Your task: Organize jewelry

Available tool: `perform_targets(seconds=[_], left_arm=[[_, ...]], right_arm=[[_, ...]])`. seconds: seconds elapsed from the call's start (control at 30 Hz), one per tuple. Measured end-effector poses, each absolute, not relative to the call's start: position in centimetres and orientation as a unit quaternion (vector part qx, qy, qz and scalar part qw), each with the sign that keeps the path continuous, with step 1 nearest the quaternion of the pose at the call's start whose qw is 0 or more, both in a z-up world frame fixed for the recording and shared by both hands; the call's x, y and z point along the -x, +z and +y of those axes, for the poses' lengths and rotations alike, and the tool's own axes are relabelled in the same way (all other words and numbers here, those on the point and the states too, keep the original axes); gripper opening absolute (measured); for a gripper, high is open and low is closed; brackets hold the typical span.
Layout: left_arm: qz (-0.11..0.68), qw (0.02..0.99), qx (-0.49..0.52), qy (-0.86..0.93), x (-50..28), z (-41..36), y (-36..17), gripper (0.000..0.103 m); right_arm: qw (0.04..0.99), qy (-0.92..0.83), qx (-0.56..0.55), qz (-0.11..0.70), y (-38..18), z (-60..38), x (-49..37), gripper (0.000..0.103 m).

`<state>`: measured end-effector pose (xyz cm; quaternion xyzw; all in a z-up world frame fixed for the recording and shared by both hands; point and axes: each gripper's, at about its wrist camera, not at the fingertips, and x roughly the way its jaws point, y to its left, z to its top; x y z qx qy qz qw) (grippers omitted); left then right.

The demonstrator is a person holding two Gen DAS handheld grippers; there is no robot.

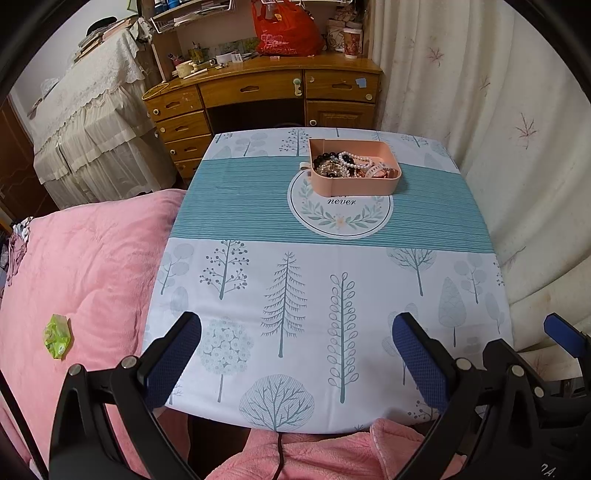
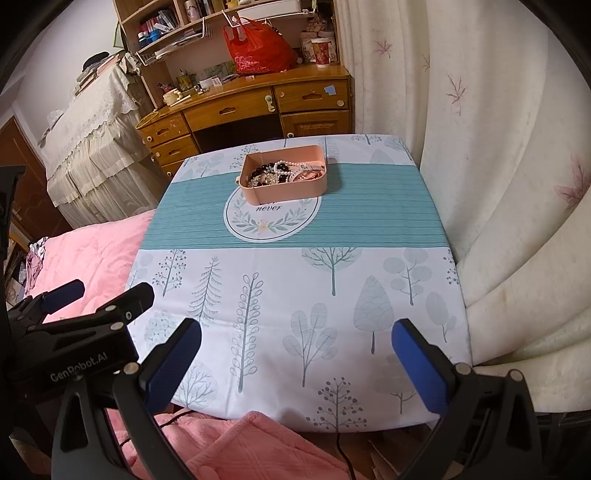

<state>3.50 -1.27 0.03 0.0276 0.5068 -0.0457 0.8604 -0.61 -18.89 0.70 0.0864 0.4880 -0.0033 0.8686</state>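
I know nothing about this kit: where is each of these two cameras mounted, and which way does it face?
Left wrist view: sits on the left gripper, looking forward across the tree-print tablecloth to the pink rectangular jewelry tray; its blue-padded fingers show, jaws open, with the right gripper at the right edge.
Right wrist view: sits on the right gripper, facing the same way; its own open fingers show, with the left gripper at the left.
Shared: tablecloth, tray, wooden desk, red plastic bag, pale curtain.
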Motion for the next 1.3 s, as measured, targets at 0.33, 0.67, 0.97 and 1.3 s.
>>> perform_targets(seconds=[0.33,0.67,0.97,1.3], left_arm=[[0.507,0.86,-0.027,-0.045,-3.4,-1.2,0.03,0.102],[0.507,0.86,-0.027,-0.045,-3.41,-1.27,0.04,0.102],[0.507,0.86,-0.028,-0.045,-3.4,-1.26,0.04,0.102],[0.508,0.86,-0.028,-0.044,-3.36,-1.07,-0.04,0.102]], right_arm=[[0.868,-0.003,-0.087,0.489,0.62,-19.05,0.55,0.103],[0.867,-0.004,-0.086,0.491,0.61,-19.07,0.62,0.103],[0.866,-0.006,-0.087,0.492,0.33,-19.3,0.8,0.103],[0.866,-0.006,-0.086,0.493,0.4,-19.14,0.76,0.103]])
